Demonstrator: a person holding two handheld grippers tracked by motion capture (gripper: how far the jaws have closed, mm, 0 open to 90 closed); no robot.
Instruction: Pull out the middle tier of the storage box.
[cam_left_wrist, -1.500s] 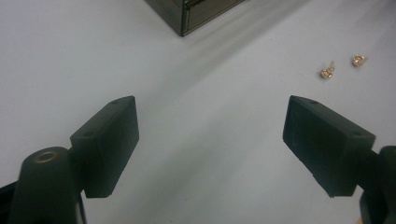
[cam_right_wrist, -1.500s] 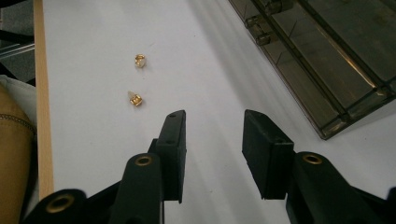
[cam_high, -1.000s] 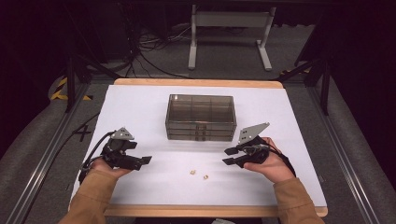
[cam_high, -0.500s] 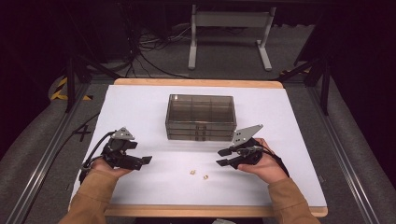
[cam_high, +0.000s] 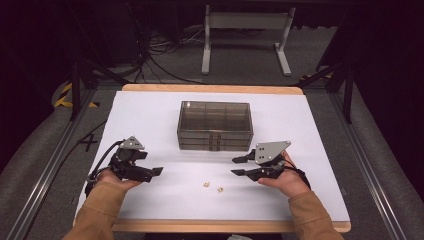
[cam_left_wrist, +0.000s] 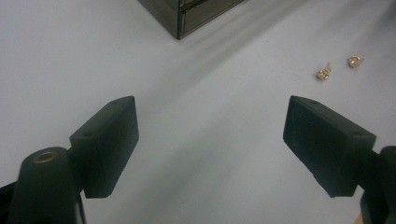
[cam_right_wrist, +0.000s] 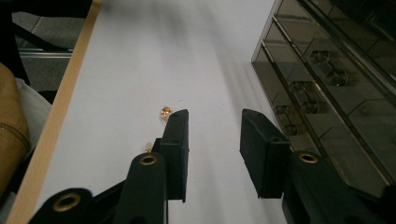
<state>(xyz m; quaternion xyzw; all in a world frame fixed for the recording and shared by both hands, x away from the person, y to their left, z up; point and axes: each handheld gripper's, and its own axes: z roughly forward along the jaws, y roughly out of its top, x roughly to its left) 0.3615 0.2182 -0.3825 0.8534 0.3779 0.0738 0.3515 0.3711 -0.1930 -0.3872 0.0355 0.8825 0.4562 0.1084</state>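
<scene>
Flanking two studs (cam_high: 212, 187) on open table (cam_high: 150, 115) near its front edge, left gripper (cam_high: 159, 171) gapes wide and empty, right gripper (cam_high: 236, 166) narrower and empty, box (cam_high: 215, 125) just beyond.

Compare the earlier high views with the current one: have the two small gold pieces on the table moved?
No. The two small gold pieces lie in the same spot on the white table, just as far in front of the drawer box.

Two tiny gold earrings (cam_high: 212, 187) lie loose on the white table (cam_high: 150, 115), close together, just in front of the smoky clear drawer box (cam_high: 215, 125), drawers shut.
</scene>
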